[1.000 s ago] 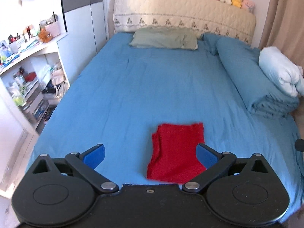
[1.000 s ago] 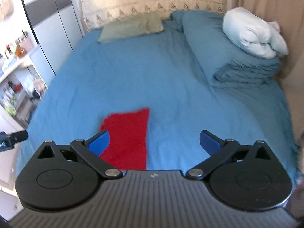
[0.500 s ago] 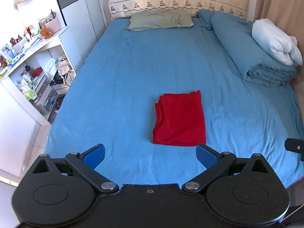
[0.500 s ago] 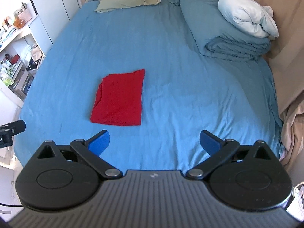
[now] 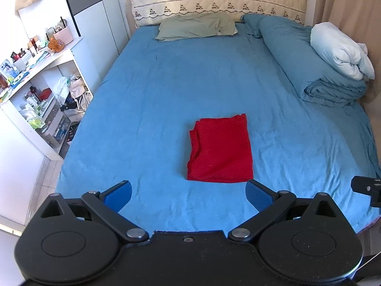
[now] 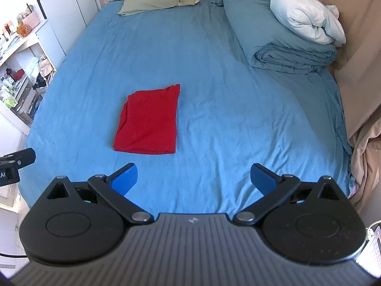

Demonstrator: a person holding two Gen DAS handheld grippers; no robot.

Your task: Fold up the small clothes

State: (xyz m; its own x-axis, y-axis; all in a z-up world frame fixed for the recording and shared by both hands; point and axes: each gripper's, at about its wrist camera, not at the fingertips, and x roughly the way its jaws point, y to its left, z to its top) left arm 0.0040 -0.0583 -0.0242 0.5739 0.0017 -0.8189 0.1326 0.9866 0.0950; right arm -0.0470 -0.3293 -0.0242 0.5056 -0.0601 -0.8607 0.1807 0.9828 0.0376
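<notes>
The left gripper (image 5: 188, 196) hangs with its blue pads spread wide, nothing between them, just short of the near edge of the red garment (image 5: 220, 149). The right gripper (image 6: 193, 176) is equally splayed and empty, with the red garment (image 6: 148, 121) ahead and to its left. The garment lies folded into a flat rectangle on the blue bed (image 5: 166, 90), bare sheet on every side. Only the left view shows the headboard (image 5: 218, 0) in full; only the right shows the curtain (image 6: 357, 47) bunching down beside the bed. A rolled duvet (image 6: 281, 38) sits well beyond the garment.
</notes>
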